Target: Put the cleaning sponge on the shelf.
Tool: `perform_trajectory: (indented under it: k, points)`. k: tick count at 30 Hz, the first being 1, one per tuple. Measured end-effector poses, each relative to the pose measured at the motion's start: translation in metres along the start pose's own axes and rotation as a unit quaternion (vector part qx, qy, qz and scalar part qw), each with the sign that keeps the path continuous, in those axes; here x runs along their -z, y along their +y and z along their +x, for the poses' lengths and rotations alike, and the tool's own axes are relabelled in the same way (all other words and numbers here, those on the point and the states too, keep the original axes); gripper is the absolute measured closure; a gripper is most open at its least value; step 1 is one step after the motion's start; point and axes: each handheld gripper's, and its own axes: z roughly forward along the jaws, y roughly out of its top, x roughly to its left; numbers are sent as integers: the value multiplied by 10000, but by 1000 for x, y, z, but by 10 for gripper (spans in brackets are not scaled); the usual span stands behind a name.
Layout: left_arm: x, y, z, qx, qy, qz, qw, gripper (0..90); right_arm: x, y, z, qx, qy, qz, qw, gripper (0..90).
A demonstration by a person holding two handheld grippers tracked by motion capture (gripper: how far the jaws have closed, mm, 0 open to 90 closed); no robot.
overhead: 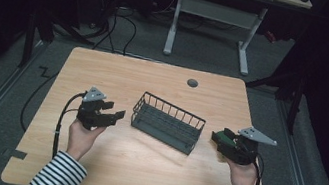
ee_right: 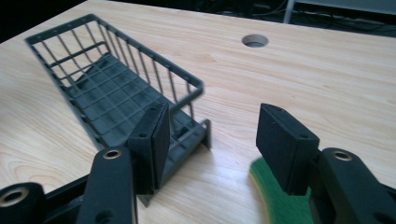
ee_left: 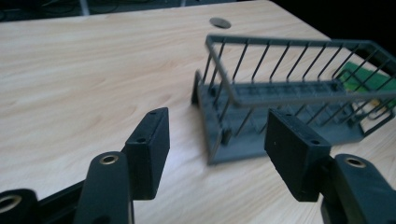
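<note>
While the basket (overhead: 167, 122) sits mid-frame on the desk (overhead: 120, 72), your left tool (overhead: 116, 114) and right tool (overhead: 220, 136) flank it, both open, empty.

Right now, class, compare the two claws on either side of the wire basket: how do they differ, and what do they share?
The left claw sits left of the basket and points right at its end; the right claw sits right of it and points left. Something green lies under the right claw, while bare wood lies under the left claw. The grey plate is plainer to see on the right claw. Both are open, hold nothing, and stand clear of the basket.
</note>
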Motion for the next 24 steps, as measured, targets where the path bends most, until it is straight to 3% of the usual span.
perform_trajectory:
  k: [3,4,5,6,8,11,16,21,24]
  points:
    - [3,-12,3,-5,131,83,9999,399,2,-5,-5,-45,-75,-30,10000,441]
    - [3,-25,8,-89,345,133,9993,390,4,-9,-11,-91,-152,-59,9998,438]
    - [3,-25,8,-89,345,133,9993,387,4,-9,-11,-91,-152,-59,9998,438]
    - [2,-32,12,-103,487,212,9985,387,5,-12,-13,-108,-201,-82,9997,438]
    - [-3,-50,24,45,690,480,9964,366,9,-18,-20,-175,-298,-95,9994,433]
    - [-5,-63,31,166,843,623,9944,363,10,-22,-27,-194,-382,-26,9991,430]
    - [-7,-73,40,374,912,798,9919,330,8,-27,-39,-321,-506,188,9980,397]
    - [-9,-79,42,389,1027,851,9903,319,1,-30,-45,-282,-589,480,9967,354]
    - [-10,-83,40,257,1098,761,9907,310,-6,-31,-49,-238,-673,659,9953,334]
